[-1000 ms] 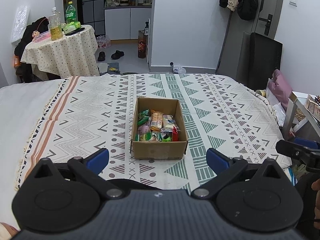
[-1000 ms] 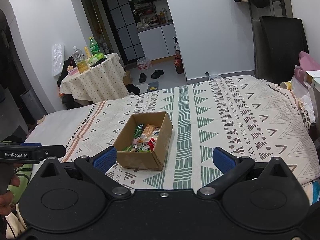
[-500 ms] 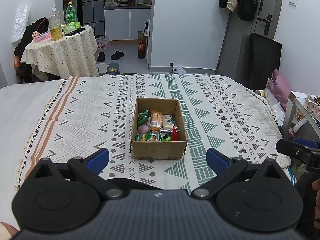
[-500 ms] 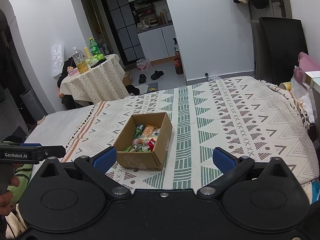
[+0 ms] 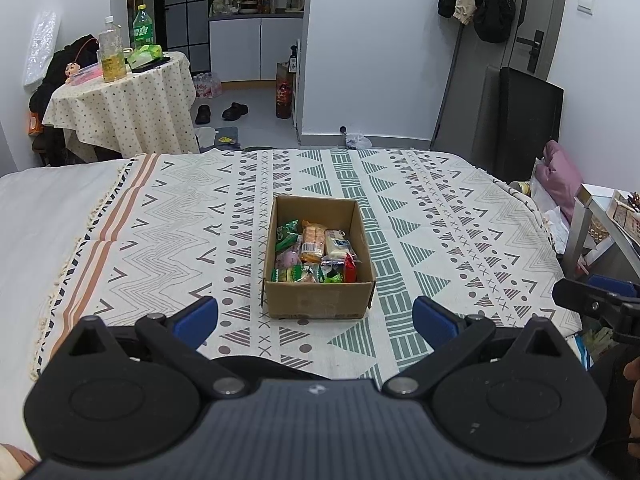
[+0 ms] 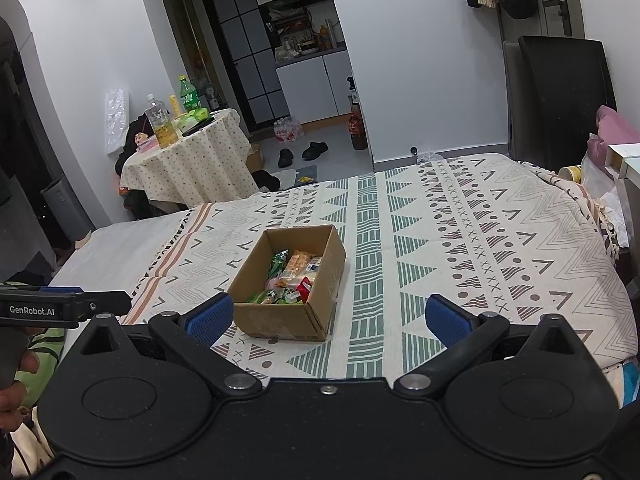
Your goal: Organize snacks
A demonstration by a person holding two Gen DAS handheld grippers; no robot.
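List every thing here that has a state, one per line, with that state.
cardboard box: open-topped, upright on the patterned blanket, holding snack packets.
snack packets: all inside the box, piled loosely, none on the blanket.
left gripper: open, empty, short of the box.
right gripper: open, empty, short of the box.
patterned blanket: spread flat.
green bottle: upright, capped, on the side table.

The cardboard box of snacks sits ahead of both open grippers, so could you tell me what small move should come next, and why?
Probably ease the left gripper forward over the cardboard box, since it faces the box squarely, open and empty, while the snacks lie loose inside.
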